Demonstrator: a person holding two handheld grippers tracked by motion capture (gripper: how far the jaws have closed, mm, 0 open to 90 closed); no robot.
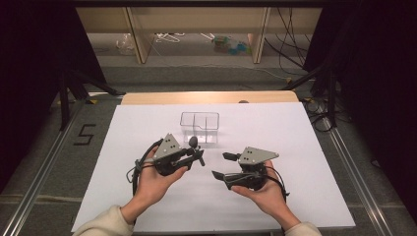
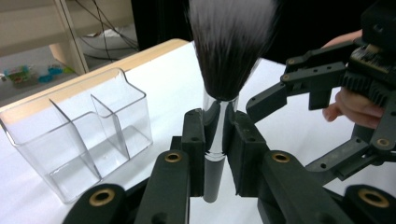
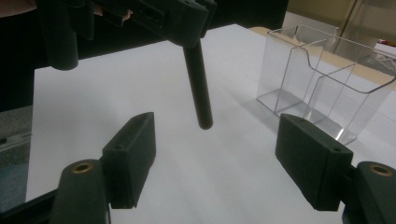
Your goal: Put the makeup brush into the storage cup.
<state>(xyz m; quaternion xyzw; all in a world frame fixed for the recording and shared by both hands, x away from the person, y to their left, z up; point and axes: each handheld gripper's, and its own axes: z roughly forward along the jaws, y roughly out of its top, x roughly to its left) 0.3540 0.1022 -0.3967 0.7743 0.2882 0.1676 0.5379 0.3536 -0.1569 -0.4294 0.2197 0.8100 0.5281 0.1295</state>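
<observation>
Left gripper (image 2: 219, 135) clamps a black-handled, silver-ferruled makeup brush (image 2: 223, 70) upright. Right gripper (image 3: 215, 154) stands apart, empty, near a clear plastic divided organiser (image 3: 327, 70).

The high view looks forward and down from above the person's side onto the white tabletop (image 1: 147, 206). Each gripper view sits close behind its own black fingers (image 2: 194, 140), low over that surface. All three share the clear plastic three-compartment organiser box (image 1: 199, 127).

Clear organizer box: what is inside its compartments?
The clear organizer box looks empty, white table showing through its walls. The brush stays outside, clamped in the left tool. Its far compartment is partly hidden.
</observation>
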